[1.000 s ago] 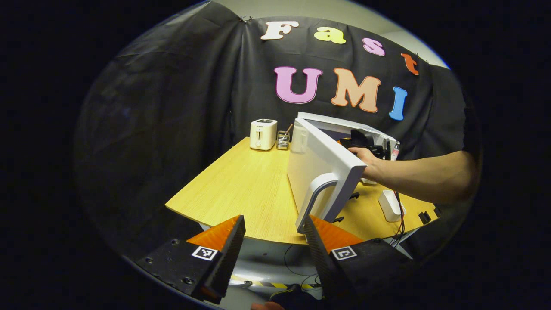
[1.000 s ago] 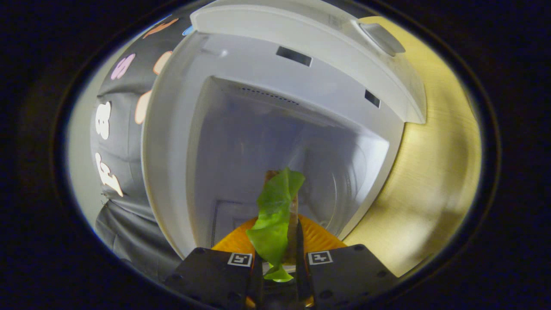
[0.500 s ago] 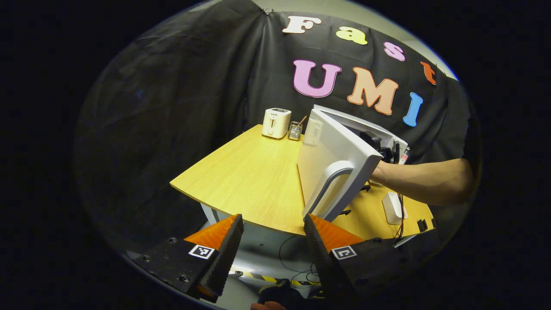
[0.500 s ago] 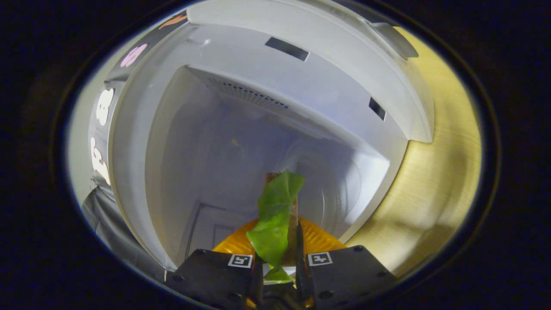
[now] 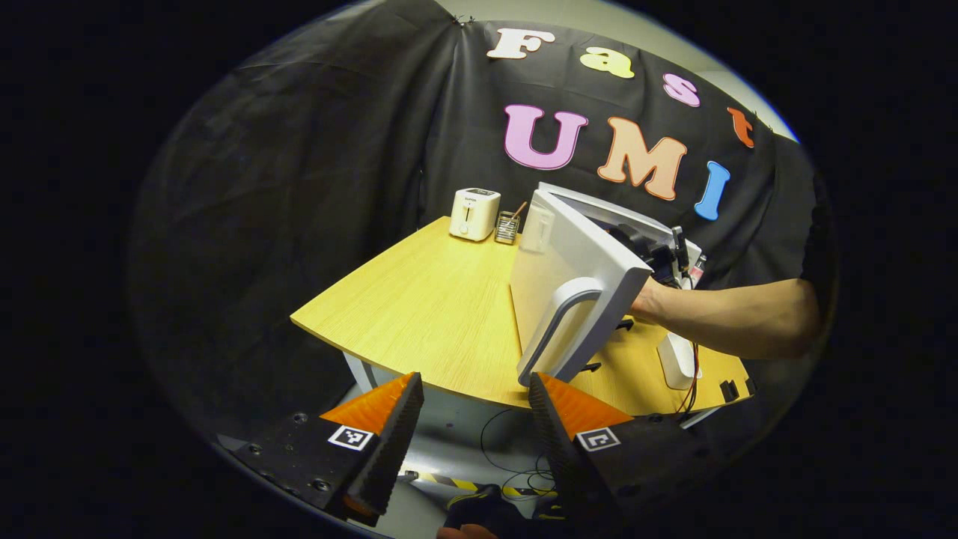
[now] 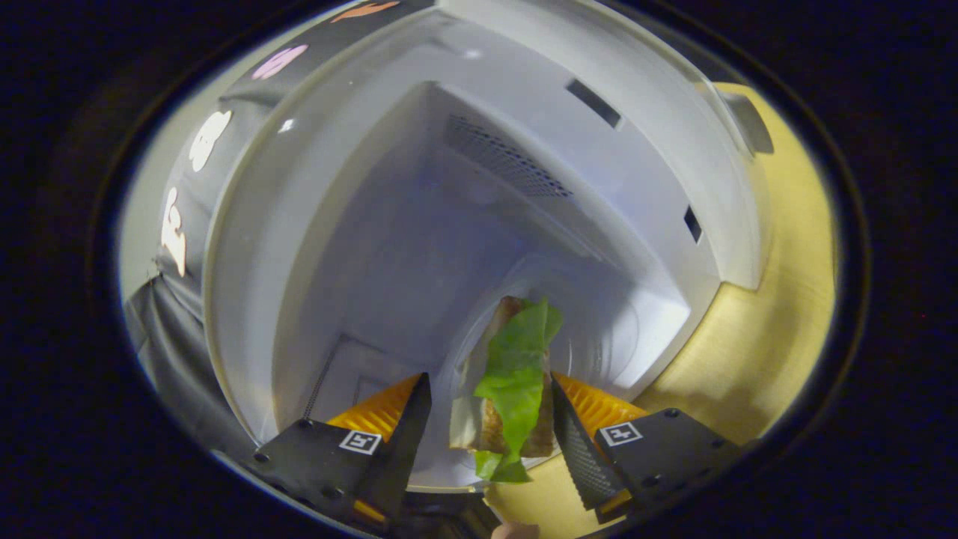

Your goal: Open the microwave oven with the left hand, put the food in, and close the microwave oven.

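The white microwave (image 5: 650, 228) stands on the wooden table (image 5: 419, 314), its door (image 5: 569, 262) swung wide with the grey handle (image 5: 557, 322) toward me. My left gripper (image 5: 475, 383) hangs open off the table's front edge, its right finger just below the handle's foot and holding nothing. In the right gripper view the microwave cavity (image 6: 464, 224) opens ahead. My right gripper (image 6: 490, 383) is open at its mouth. A sandwich with green lettuce (image 6: 516, 382) lies between the fingers on the round plate, close to the right one. A person's arm (image 5: 737, 314) reaches behind the door.
A white toaster (image 5: 474, 213) and a small holder with sticks (image 5: 508, 227) stand at the table's far edge. A white box (image 5: 676, 359) and cables lie at the right, under the arm. Below the table's front edge are the floor and loose wires.
My right gripper has gone deeper into the cavity and opened, letting go of the sandwich. The left gripper has stayed open near the door handle with only a small shift.
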Demonstrator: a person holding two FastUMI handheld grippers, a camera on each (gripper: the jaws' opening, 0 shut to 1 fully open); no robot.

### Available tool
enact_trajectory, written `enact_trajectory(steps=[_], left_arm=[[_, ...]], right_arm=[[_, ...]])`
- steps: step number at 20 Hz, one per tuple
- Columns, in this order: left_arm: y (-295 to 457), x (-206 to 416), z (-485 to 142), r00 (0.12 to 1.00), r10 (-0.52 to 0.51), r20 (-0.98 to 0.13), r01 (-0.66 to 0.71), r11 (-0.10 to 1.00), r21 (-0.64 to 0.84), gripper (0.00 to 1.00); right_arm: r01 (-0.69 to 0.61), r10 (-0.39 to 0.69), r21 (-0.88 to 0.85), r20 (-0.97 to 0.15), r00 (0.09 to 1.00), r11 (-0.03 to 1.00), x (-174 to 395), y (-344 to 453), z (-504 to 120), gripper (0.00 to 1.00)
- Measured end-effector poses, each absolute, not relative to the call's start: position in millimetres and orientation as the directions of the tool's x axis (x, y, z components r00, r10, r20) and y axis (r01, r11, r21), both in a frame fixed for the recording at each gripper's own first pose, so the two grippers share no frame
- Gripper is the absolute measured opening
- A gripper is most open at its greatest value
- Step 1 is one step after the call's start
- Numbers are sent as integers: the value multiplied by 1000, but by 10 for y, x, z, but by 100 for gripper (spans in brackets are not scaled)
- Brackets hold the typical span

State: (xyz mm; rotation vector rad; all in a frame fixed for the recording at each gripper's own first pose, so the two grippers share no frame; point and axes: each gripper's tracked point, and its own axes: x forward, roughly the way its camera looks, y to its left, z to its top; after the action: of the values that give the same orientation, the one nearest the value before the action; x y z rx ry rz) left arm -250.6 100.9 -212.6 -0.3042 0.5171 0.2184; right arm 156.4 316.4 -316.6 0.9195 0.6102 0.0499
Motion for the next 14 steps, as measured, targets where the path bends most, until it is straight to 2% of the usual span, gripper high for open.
enact_trajectory(steps=[1, 2, 3, 4, 5, 8, 13, 14], left_arm=[[1012, -2505, -2124, 847, 128, -515, -279, 933, -228, 83], [1021, -2512, -2110, 849, 130, -512, -278, 934, -225, 83], [1039, -2518, -2101, 850, 132, -510, -279, 934, -222, 83], [1045, -2521, -2105, 850, 134, -510, -279, 935, -220, 83], [1051, -2533, -2107, 850, 135, -510, -280, 935, -219, 83], [1072, -2529, -2108, 851, 136, -507, -281, 934, -221, 83], [1031, -2415, -2095, 862, 112, -494, -260, 935, -241, 83], [1023, -2385, -2074, 867, 109, -486, -253, 937, -242, 84]], right_arm=[[186, 284, 740, -459, 842, 646, 1577, 3134, -3119, 90], [153, 281, 719, -446, 850, 678, 1570, 3127, -3089, 79], [117, 289, 692, -440, 850, 712, 1555, 3149, -3071, 79], [88, 296, 664, -443, 846, 743, 1526, 3162, -3078, 90], [68, 302, 641, -449, 841, 765, 1521, 3148, -3085, 90], [58, 287, 597, -465, 838, 800, 1497, 2959, -3081, 90], [10, 324, 569, -483, 813, 822, 1379, 2822, -3000, 90], [-3, 332, 560, -488, 807, 829, 1330, 2800, -2997, 80]])
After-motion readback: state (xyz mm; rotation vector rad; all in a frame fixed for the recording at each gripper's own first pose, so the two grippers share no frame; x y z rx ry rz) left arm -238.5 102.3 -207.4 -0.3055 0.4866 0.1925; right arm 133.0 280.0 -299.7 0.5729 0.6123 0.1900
